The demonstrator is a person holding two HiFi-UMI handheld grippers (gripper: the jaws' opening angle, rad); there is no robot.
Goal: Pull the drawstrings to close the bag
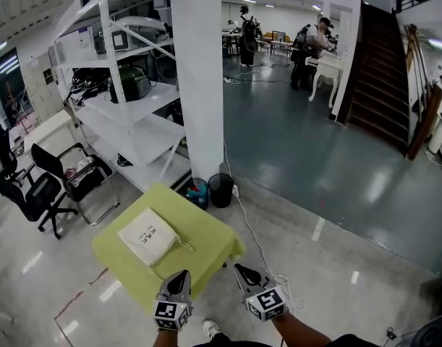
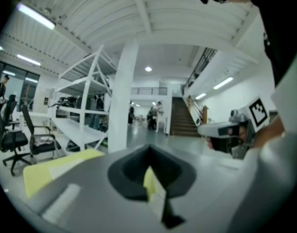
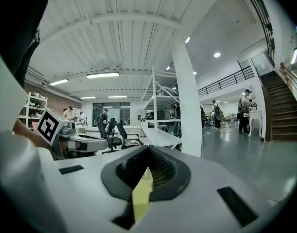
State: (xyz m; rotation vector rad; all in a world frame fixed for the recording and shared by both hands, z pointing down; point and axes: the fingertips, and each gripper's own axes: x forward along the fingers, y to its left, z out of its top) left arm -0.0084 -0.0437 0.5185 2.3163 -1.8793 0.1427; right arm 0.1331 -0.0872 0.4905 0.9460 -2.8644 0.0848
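Note:
A white drawstring bag [image 1: 148, 236] with black print lies flat on a small yellow-green table [image 1: 206, 226], and its cord [image 1: 184, 246] trails off the right corner. Both grippers hang level at the table's near edge, short of the bag. My left gripper [image 1: 181, 275] is shut and empty over the table's front corner. My right gripper [image 1: 241, 268] is shut and empty too, just off the table's right side. In the left gripper view the jaws [image 2: 149, 154] meet, with the table [image 2: 39, 177] to the left. In the right gripper view the shut jaws [image 3: 148, 153] hold nothing.
A white pillar [image 1: 199, 78] and white shelving [image 1: 126, 100] stand behind the table, with a black bin [image 1: 221, 190] and a blue basket [image 1: 197, 192] at the pillar's foot. Black office chairs [image 1: 40, 190] are at the left. A white cable [image 1: 260, 251] runs across the floor at the right.

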